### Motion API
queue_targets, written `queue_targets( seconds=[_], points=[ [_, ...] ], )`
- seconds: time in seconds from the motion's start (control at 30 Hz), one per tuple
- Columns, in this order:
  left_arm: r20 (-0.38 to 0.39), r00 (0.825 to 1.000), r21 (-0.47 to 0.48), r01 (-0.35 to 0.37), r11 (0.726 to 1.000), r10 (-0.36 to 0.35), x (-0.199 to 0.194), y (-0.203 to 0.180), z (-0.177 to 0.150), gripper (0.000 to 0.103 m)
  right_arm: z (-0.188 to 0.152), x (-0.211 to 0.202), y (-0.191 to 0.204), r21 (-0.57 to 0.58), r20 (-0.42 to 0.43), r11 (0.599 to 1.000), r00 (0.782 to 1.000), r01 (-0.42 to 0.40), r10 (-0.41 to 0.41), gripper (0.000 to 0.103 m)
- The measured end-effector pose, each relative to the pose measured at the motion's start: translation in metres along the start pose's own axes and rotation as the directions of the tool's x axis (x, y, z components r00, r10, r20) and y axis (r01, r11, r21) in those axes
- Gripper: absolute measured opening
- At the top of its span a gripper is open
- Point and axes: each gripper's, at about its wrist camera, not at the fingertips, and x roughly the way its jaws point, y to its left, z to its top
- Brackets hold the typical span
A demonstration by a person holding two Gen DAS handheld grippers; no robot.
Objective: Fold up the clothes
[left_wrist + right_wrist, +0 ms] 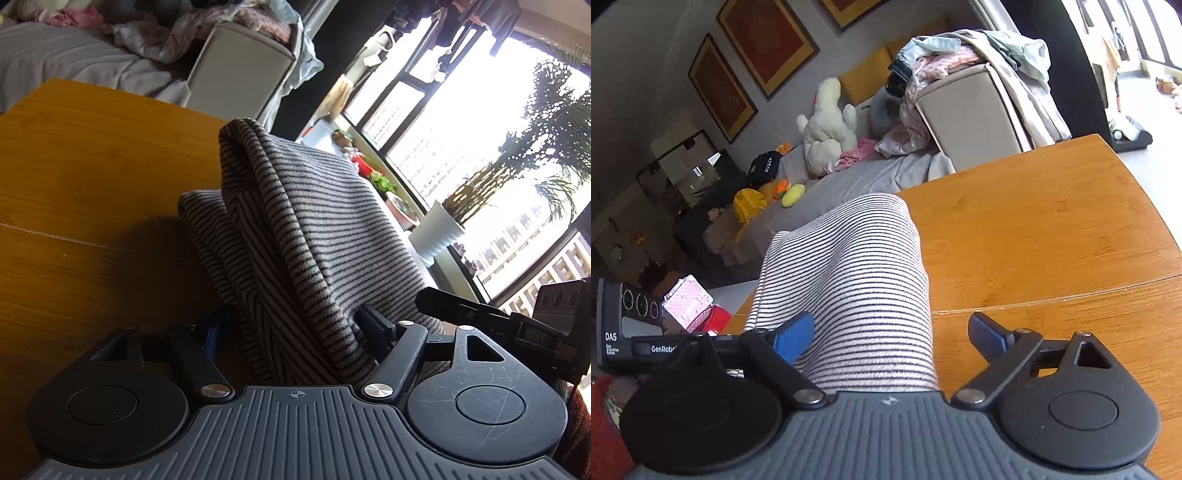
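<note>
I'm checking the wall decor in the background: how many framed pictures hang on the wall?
3. One lower left, one in the middle, and one cut off by the top edge. More may hang out of frame.

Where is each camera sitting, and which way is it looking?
Left wrist view: it sits on the left gripper, looking along the fingers over the striped garment and wooden table toward the big windows and potted plant; the right gripper's body shows at the edge.
Right wrist view: it sits on the right gripper, looking over the striped garment toward the sofa with a plush toy; only the gripper's own fingers show.
Both views share the garment and table.
</note>
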Motion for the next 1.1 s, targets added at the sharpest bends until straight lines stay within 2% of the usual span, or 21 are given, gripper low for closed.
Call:
queue_targets(
  seconds=[0.1,0.17,0.23,0.4,0.57,0.77,0.87,1.03,1.1],
  points=[
    [0.010,1.000,-0.008,0.013,1.000,-0.013,0.002,0.001,0.000,0.071,0.004,0.015,0.003,-0.016,-0.043,0.999,0.999,-0.029,0.028,0.091],
    [0.019,1.000,-0.009,0.016,1.000,-0.016,0.003,0.003,0.001,0.070,0.006,0.032,0.015,-0.068,-0.076,0.997,0.997,-0.028,0.022,0.084],
    [0.033,0.999,-0.002,0.003,1.000,-0.003,0.002,0.008,0.003,0.068,0.009,0.048,0.027,-0.128,-0.100,0.992,0.995,-0.009,-0.003,0.084],
    [0.101,0.992,-0.023,-0.068,0.997,0.070,0.000,0.042,0.029,0.069,0.024,0.096,0.048,-0.164,-0.100,0.986,0.995,-0.026,0.010,0.082],
    [0.171,0.974,-0.052,-0.141,0.989,0.147,-0.002,0.078,0.056,0.071,0.047,0.163,0.066,-0.178,-0.078,0.983,0.996,-0.052,0.039,0.082],
    [0.236,0.947,-0.109,-0.199,0.974,0.220,-0.007,0.114,0.079,0.073,0.074,0.221,0.076,-0.173,-0.118,0.978,0.989,-0.114,0.094,0.083],
    [0.251,0.939,-0.139,-0.206,0.969,0.236,-0.010,0.123,0.083,0.073,0.080,0.237,0.081,-0.182,-0.133,0.973,0.984,-0.138,0.115,0.084],
    [0.257,0.938,-0.139,-0.202,0.969,0.233,-0.007,0.128,0.088,0.076,0.081,0.238,0.082,-0.175,-0.126,0.975,0.985,-0.136,0.115,0.085],
    [0.259,0.938,-0.140,-0.200,0.970,0.231,-0.007,0.128,0.088,0.076,0.081,0.235,0.078,-0.157,-0.118,0.978,0.986,-0.135,0.117,0.092]
  ],
)
